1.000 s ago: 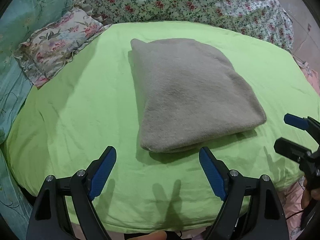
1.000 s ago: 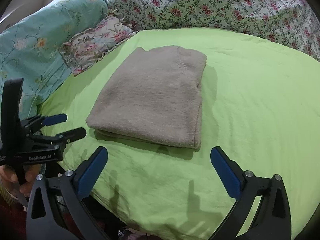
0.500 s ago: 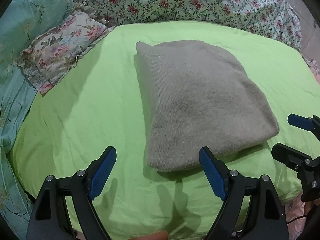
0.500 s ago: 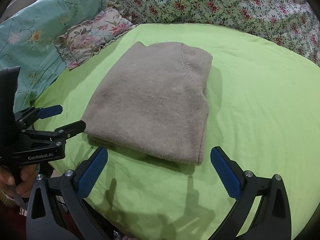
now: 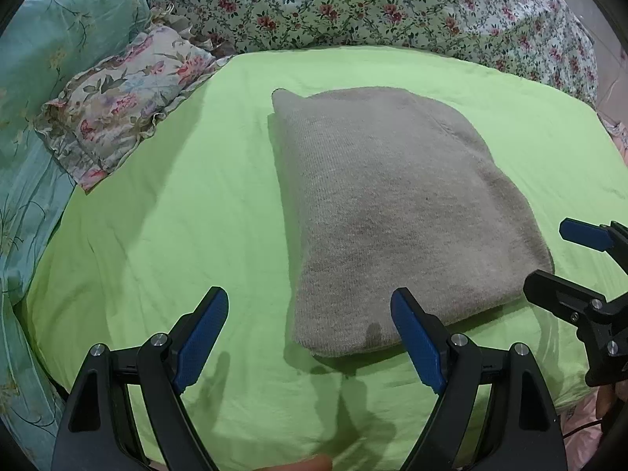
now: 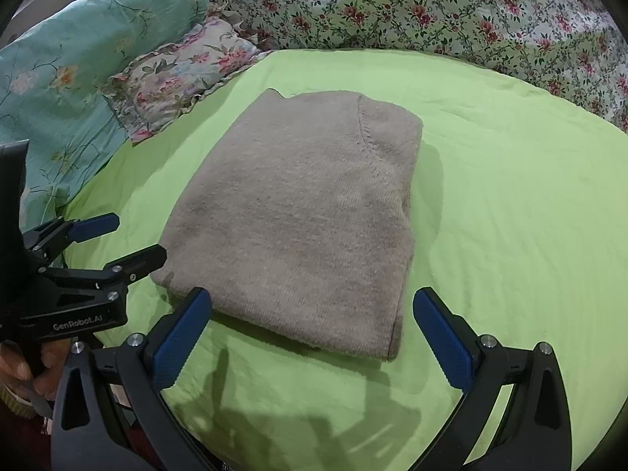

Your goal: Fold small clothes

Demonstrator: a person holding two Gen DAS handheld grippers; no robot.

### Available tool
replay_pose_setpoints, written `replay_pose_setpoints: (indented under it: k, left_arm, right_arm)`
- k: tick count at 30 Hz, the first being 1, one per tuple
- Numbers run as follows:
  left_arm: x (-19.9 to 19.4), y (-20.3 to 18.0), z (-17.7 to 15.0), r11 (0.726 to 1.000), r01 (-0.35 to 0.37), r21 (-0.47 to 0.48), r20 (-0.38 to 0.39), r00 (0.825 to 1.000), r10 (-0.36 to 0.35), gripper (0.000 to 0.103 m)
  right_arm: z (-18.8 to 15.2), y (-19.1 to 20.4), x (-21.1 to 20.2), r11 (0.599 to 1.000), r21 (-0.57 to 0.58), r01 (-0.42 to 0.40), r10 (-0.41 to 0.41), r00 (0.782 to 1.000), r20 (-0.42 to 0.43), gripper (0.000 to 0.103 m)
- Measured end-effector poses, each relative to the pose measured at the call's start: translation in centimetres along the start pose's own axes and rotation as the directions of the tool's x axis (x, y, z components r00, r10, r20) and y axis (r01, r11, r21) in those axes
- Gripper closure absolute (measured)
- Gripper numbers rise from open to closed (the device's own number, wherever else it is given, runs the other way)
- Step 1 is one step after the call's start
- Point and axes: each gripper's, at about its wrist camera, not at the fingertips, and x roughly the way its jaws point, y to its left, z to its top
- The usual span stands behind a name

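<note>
A grey knit sweater (image 5: pixel 392 216) lies folded into a thick rectangle on the green bed sheet (image 5: pixel 176 216). My left gripper (image 5: pixel 308 306) hovers open over its near left corner, one blue pad above the sheet and the other above the sweater's near edge. In the right wrist view the sweater (image 6: pixel 306 216) fills the middle, and my right gripper (image 6: pixel 312 300) stands open across its near edge with nothing pinched. Each gripper also shows in the other's view: the right gripper (image 5: pixel 545 257) beside the sweater's right edge, the left gripper (image 6: pixel 139 235) at its near left corner.
A frilled floral pillow (image 5: pixel 125 94) and a teal quilt (image 5: pixel 59 31) lie to the left. A floral duvet (image 5: pixel 353 4) is heaped along the back. The green sheet (image 6: pixel 510 196) lies bare right of the sweater. A hand (image 6: pixel 23 369) grips the left tool's handle.
Both grippers have moved in toward the sweater, whose near edge now lies between their fingers. Their jaws stay wide, and the sweater has not shifted.
</note>
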Motion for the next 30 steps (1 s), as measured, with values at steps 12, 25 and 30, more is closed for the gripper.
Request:
replay_pose_setpoints:
  k: [12, 25, 30]
  left_arm:
    - [0.1, -0.1, 0.1, 1.000, 0.003, 0.009, 0.002, 1.000, -0.003, 0.018]
    - [0.6, 0.1, 0.6, 1.000, 0.019, 0.015, -0.004, 1.000, -0.019, 0.018]
    - [0.6, 0.3, 0.8, 1.000, 0.020, 0.017, 0.000, 1.000, -0.020, 0.018]
  right_arm:
    - [0.3, -0.1, 0.9, 1.000, 0.013, -0.003, 0.003, 1.000, -0.010, 0.001]
    - [0.6, -0.3, 1.2, 1.000, 0.020, 0.000, 0.000, 1.000, -0.013, 0.001]
    - [0.6, -0.3, 1.2, 1.000, 0.020, 0.000, 0.000, 1.000, -0.013, 0.001]
